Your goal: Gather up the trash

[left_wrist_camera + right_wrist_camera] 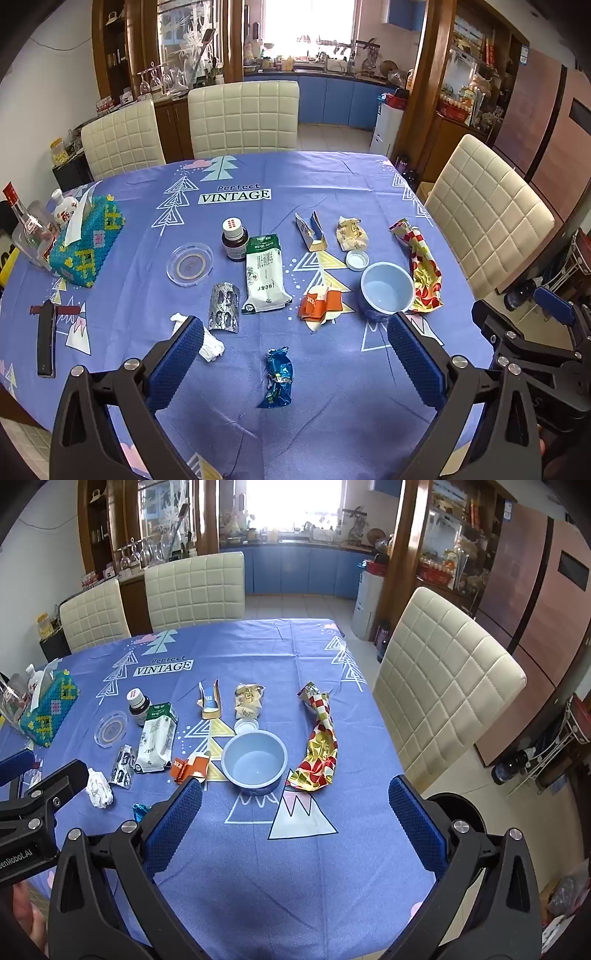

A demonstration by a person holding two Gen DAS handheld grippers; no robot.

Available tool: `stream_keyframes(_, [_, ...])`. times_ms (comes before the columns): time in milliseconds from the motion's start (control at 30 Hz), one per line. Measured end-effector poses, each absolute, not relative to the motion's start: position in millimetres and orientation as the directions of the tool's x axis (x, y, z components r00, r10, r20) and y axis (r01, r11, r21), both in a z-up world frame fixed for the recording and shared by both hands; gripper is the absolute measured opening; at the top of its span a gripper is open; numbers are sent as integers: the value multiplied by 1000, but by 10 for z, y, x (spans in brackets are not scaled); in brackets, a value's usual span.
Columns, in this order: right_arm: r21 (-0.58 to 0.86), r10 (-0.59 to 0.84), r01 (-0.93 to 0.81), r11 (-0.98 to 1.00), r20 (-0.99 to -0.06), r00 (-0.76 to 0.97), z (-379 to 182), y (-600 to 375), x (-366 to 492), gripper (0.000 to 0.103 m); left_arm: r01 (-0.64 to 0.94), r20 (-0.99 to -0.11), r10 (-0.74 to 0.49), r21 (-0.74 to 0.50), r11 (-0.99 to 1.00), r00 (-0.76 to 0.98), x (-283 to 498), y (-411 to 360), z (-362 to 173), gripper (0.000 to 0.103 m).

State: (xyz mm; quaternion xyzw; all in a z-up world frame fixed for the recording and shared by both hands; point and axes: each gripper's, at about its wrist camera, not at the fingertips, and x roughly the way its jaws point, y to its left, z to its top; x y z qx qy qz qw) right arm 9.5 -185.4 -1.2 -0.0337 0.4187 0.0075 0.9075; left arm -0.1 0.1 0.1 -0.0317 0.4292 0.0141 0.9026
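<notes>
Both tools hang open and hold nothing above the near edge of the tabletop [332,387]: the left tool [295,354] over a blue wrapper [277,376], the right tool [295,812] short of a blue bowl [255,762]. Farther off, trash lies scattered: a crumpled tissue [208,341], an orange carton [319,302], a white pouch [264,278] and a red-and-gold wrapper [317,744].

The table [332,177] wears a blue cloth printed with trees. On it lie a blue foil wrapper [277,376], a crumpled tissue [208,341], a silver blister pack [223,306], a white-green pouch [264,278], an orange carton scrap [319,302] and a red-yellow wrapper [421,266]. A blue bowl [386,290] stands just beside that wrapper. A brown bottle [234,238], clear dish [189,264] and beaded tissue box [86,242] sit to the left.
</notes>
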Motion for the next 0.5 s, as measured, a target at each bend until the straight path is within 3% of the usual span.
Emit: stream_keyframes(500, [-57, -17, -42, 998, -761, 648, -11, -1846, 110, 100, -50, -777, 0, -41, 998, 630, -3, 4, 3, 97])
